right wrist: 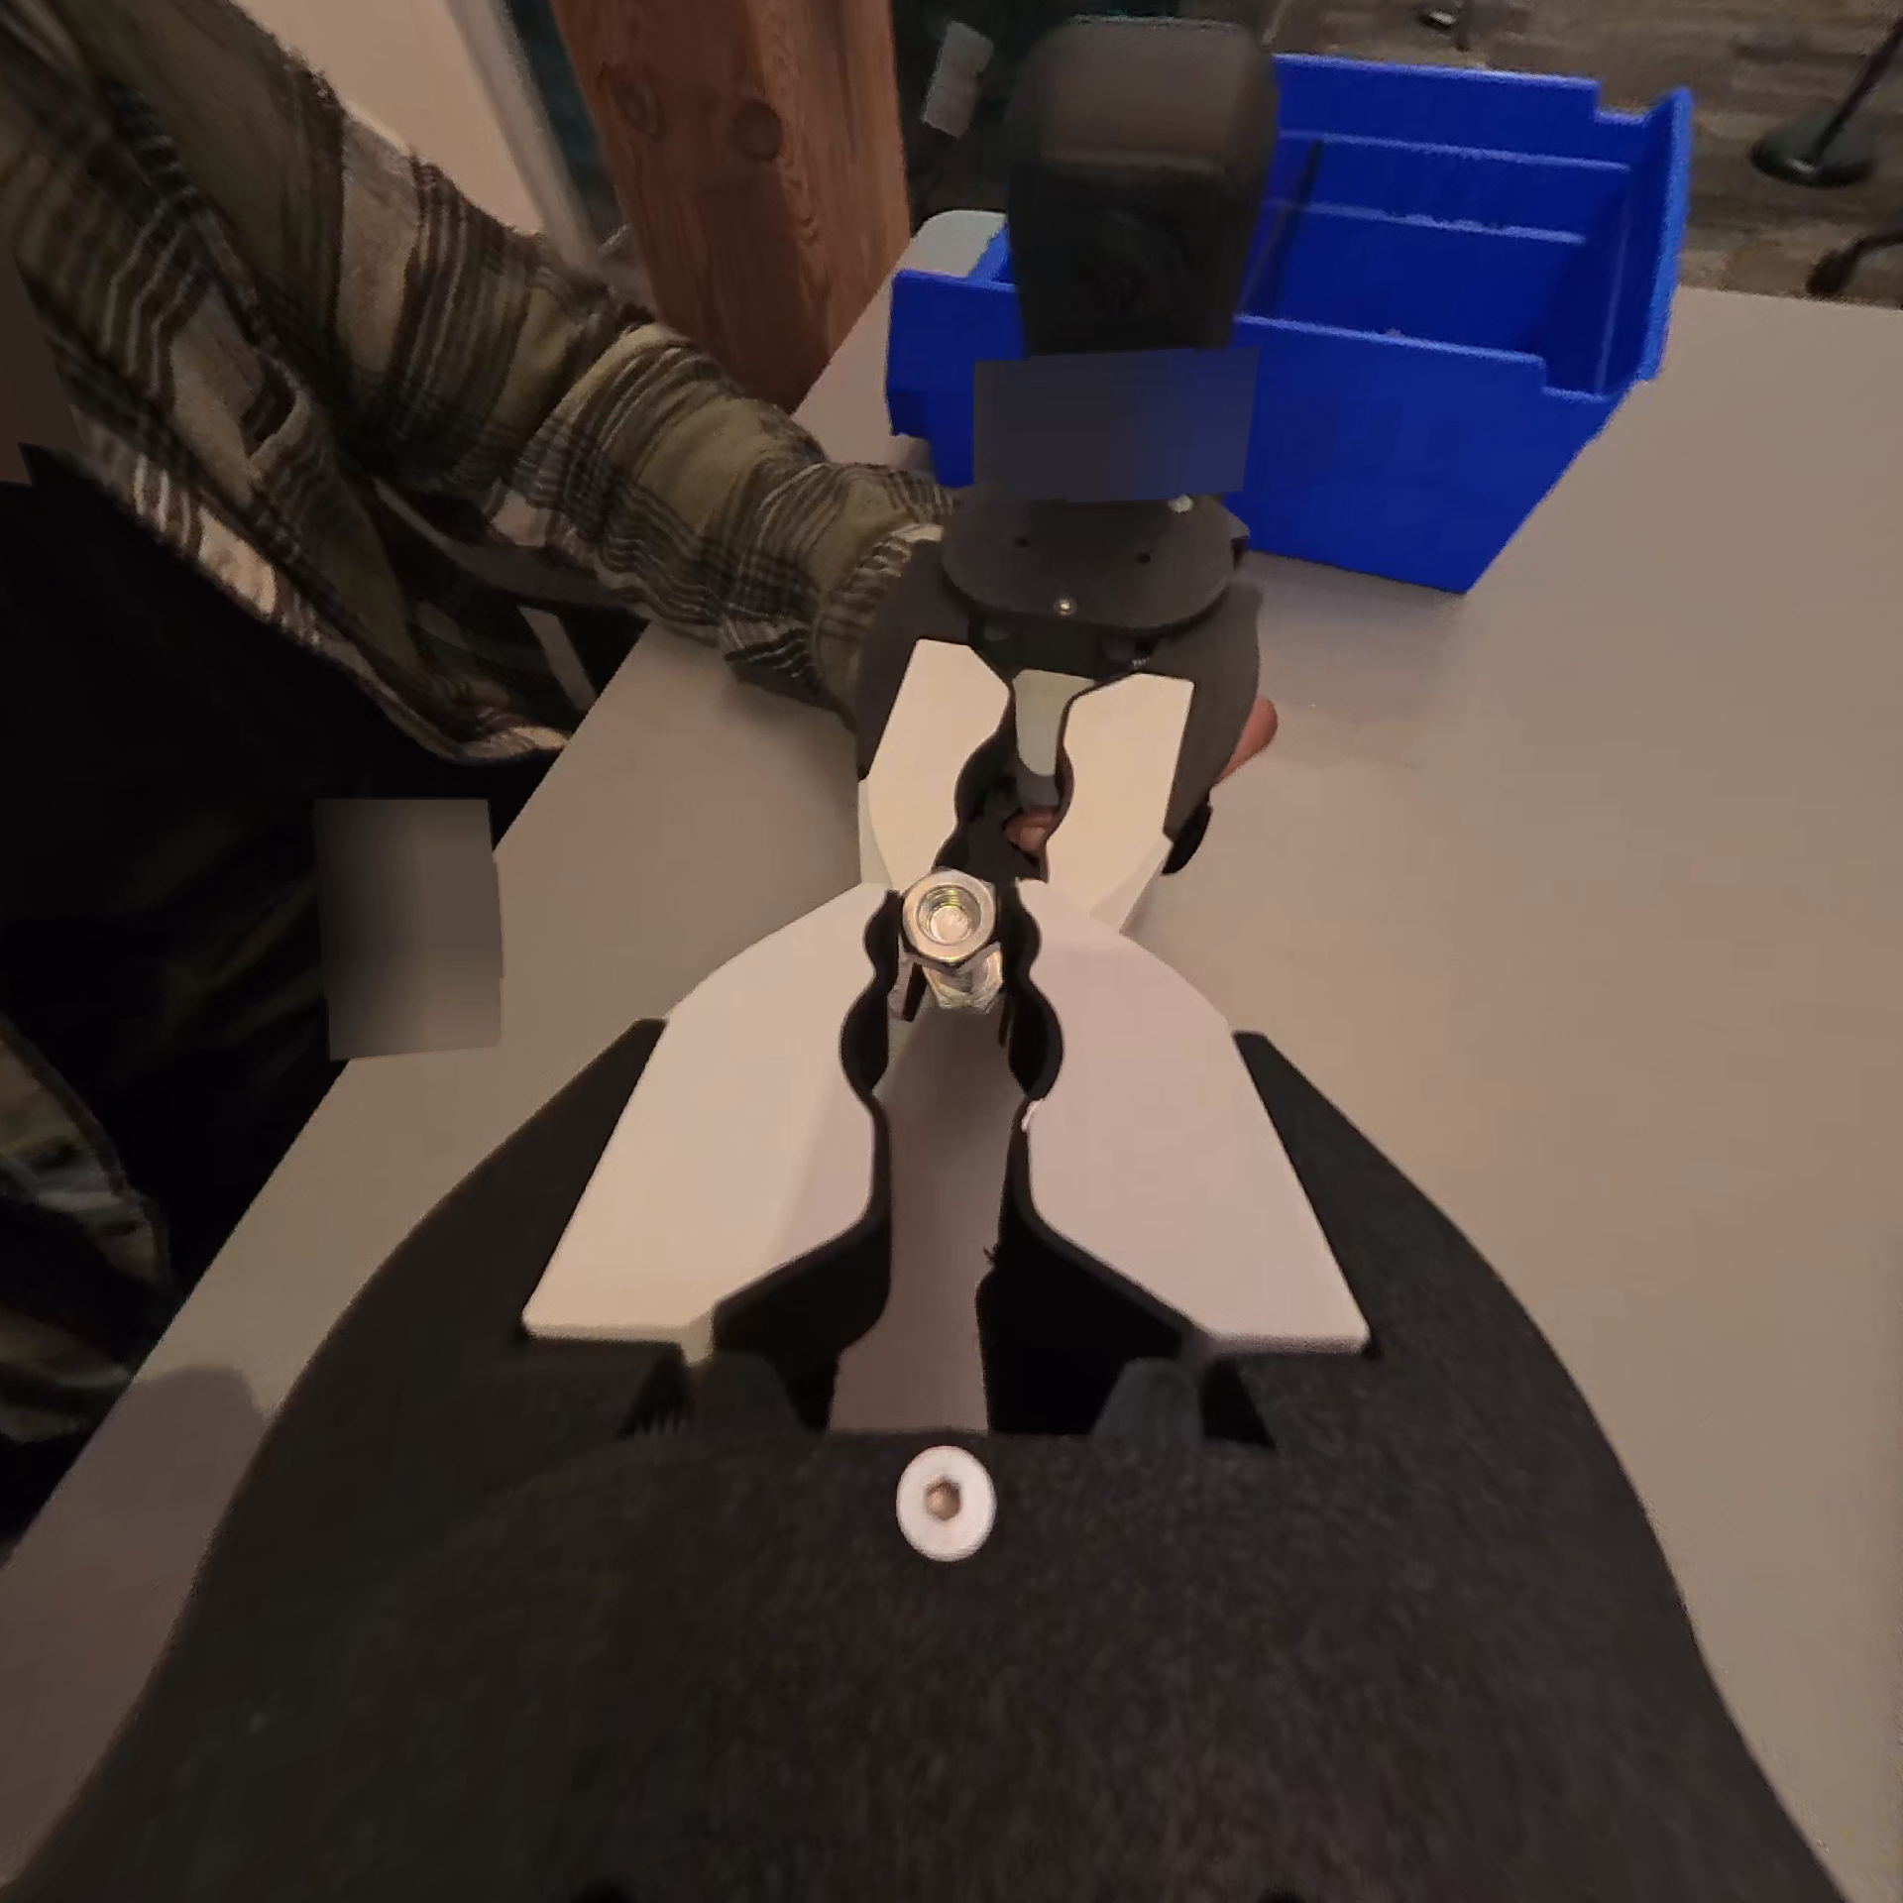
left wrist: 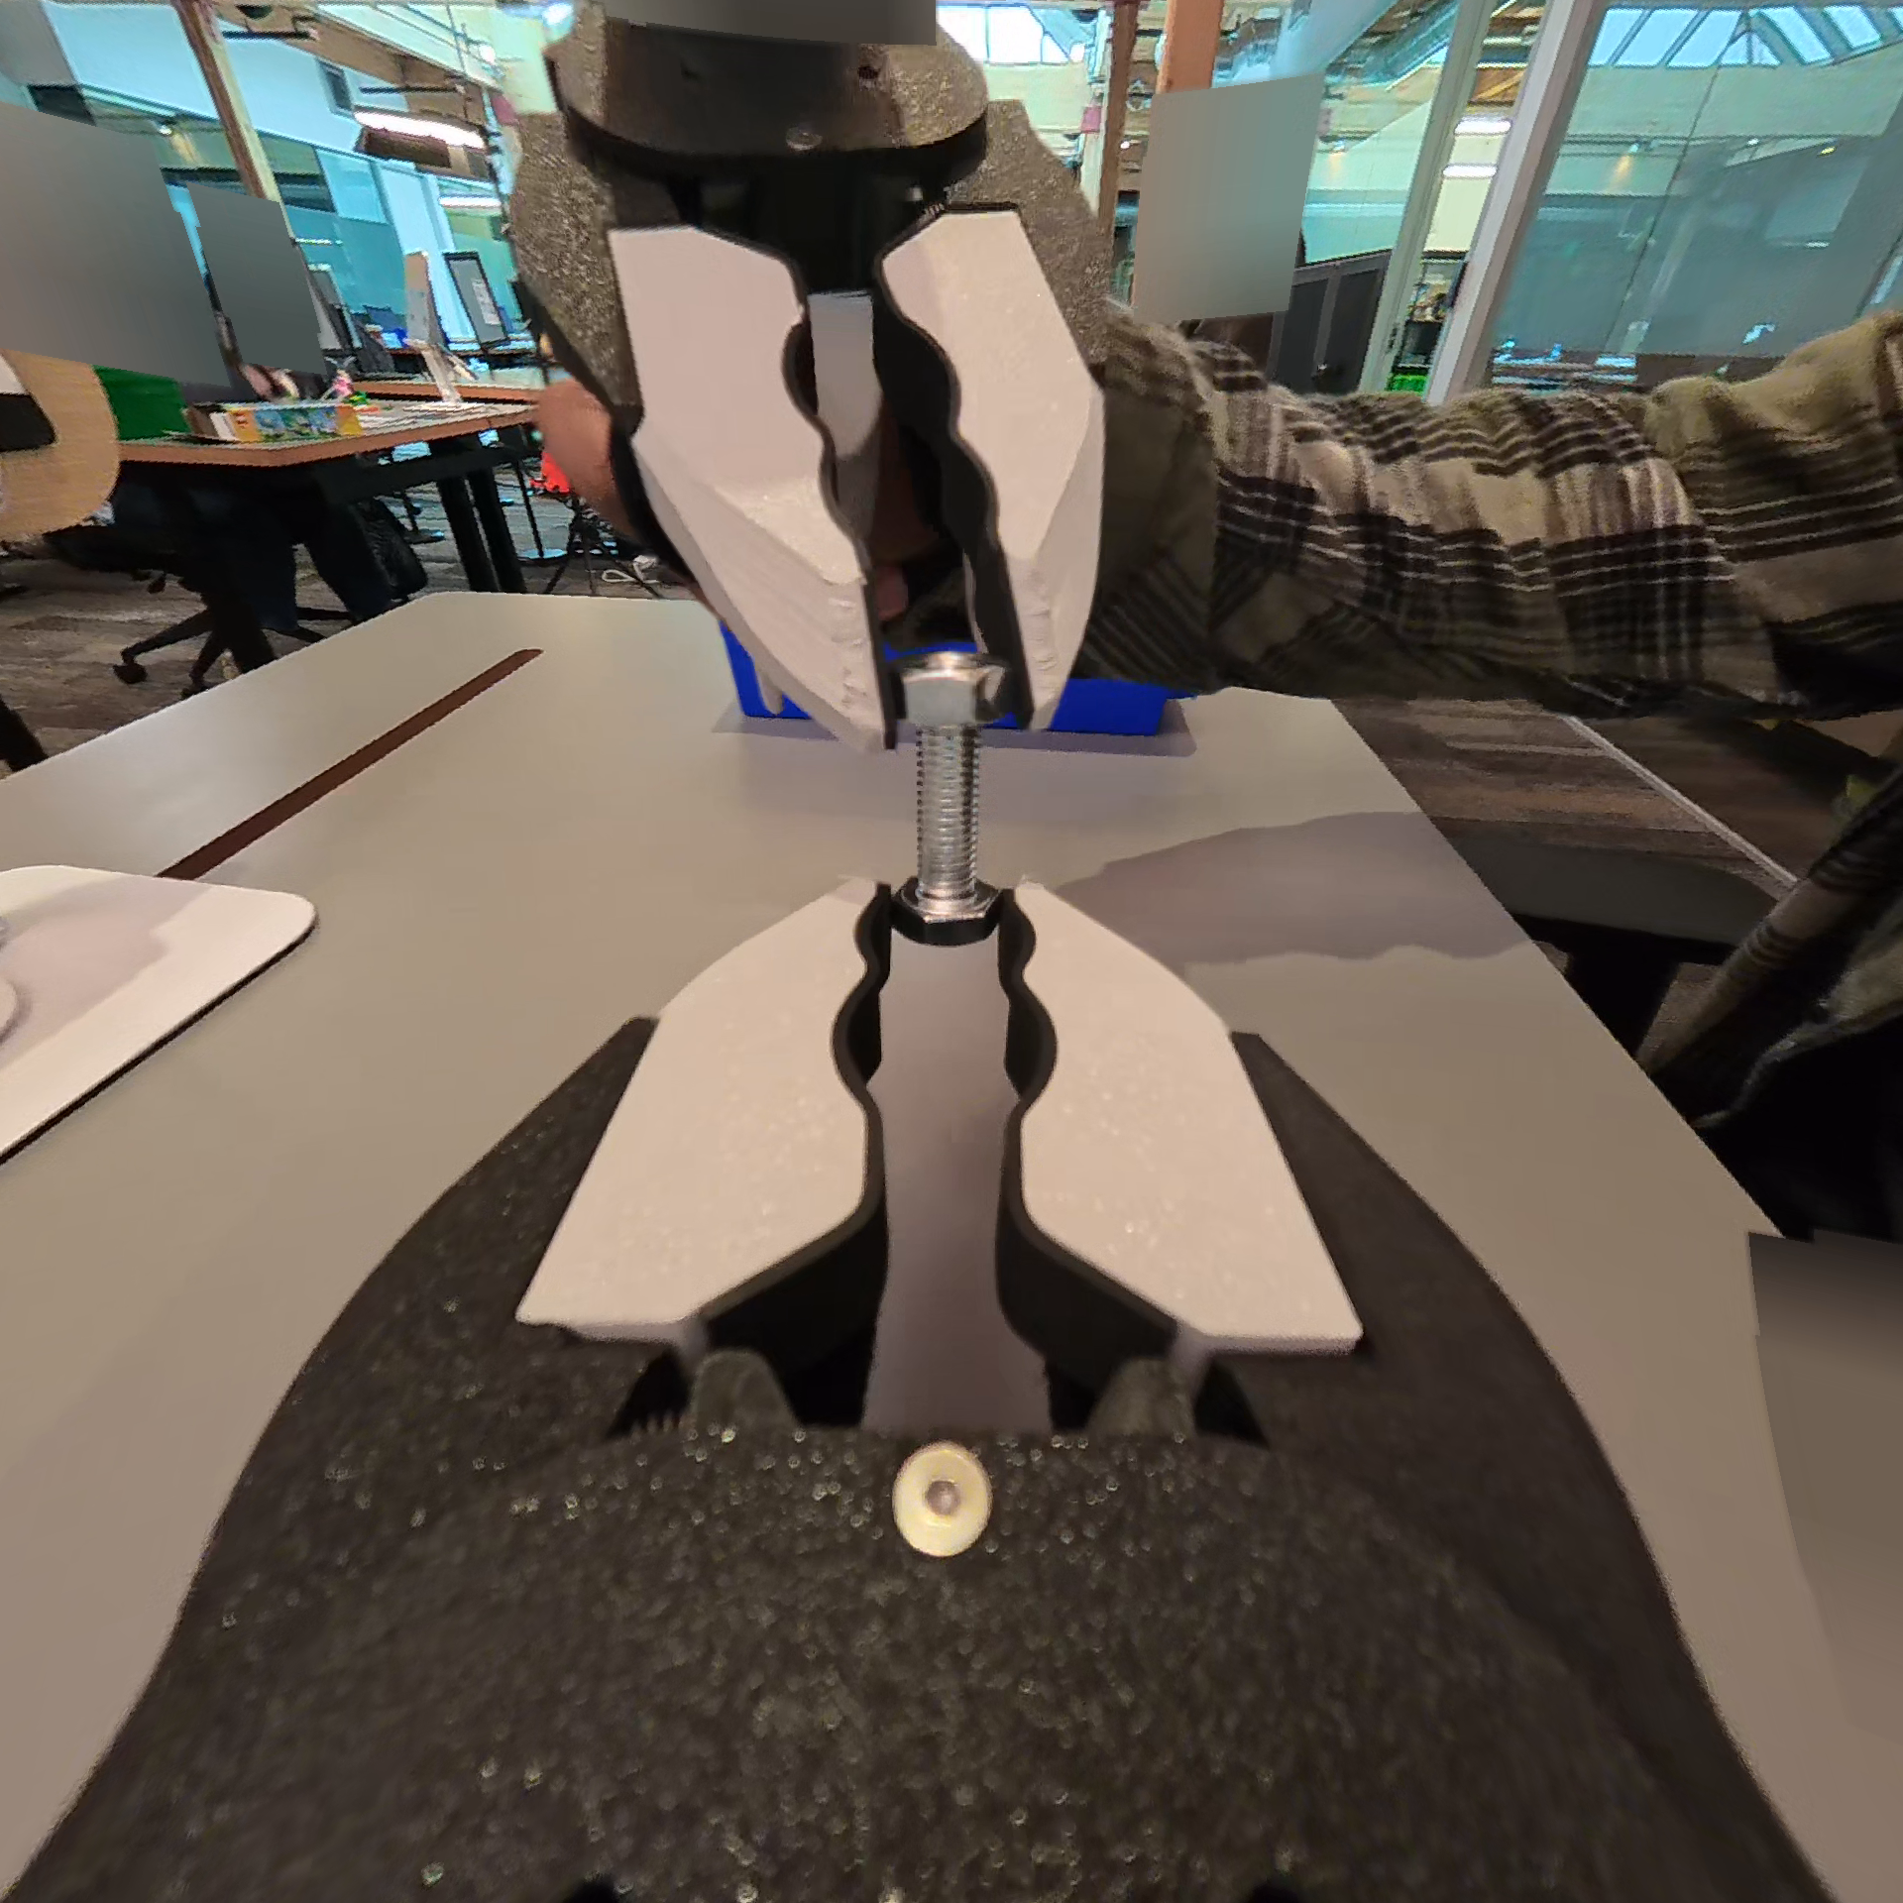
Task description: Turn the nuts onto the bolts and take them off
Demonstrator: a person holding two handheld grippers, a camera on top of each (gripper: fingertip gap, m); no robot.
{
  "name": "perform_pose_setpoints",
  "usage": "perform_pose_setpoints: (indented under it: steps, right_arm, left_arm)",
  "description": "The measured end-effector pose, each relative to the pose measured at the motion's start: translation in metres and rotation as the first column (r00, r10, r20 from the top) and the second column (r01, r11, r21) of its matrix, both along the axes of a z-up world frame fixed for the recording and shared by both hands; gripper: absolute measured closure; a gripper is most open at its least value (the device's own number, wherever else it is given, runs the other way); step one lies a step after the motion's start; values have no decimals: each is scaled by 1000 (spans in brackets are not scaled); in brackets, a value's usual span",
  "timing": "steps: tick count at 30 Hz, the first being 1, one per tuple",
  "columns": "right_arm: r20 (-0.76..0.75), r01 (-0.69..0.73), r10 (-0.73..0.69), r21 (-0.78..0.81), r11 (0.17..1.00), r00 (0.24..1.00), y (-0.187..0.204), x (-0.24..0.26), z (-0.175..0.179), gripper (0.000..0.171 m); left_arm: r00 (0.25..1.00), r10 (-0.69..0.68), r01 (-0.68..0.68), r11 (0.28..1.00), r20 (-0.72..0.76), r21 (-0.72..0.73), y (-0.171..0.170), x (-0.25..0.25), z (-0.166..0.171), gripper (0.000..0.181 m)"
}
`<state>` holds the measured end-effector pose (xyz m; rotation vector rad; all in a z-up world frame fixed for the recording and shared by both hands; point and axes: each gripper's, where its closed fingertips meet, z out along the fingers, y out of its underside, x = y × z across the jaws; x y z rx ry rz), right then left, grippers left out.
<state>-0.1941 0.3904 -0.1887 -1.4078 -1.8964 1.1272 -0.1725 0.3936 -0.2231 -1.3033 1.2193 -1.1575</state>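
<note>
Left gripper (left wrist: 942,906) clamps small silver hex nut (left wrist: 942,911) at the threaded steel bolt (left wrist: 947,814) tip; right gripper (left wrist: 953,711) pinches its hex head above grey table (left wrist: 515,1030). Rigid, slick metal: grip flats, not threads.

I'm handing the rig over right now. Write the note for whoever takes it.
Left gripper: shut on the nut, at the tip end of the bolt.
Right gripper: shut on the bolt head.
Both parts are held in the air over the grey table, in front of the blue bin.
Done: nut and bolt are picked up and engaged at the tip. Whether it is going on or coming off cannot be told.
Left: keep turning the nut with the head held steady, then finish that pass.
</note>
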Motion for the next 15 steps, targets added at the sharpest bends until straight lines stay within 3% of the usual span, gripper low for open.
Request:
perform_pose_setpoints:
  steps: [7, 15]
  right_arm:
    - [62, 195, -198, 57, 979, 978, 16, 0, -6, 153]
    - [126, 275, -280, 56, 960, 952, 20, -1, -7, 147]
  left_arm:
    - [993, 114, -113, 993, -33, 24, 16, -5, -4, 162]
    - [989, 147, -146, 989, -35, 27, 20, -6, -4, 162]
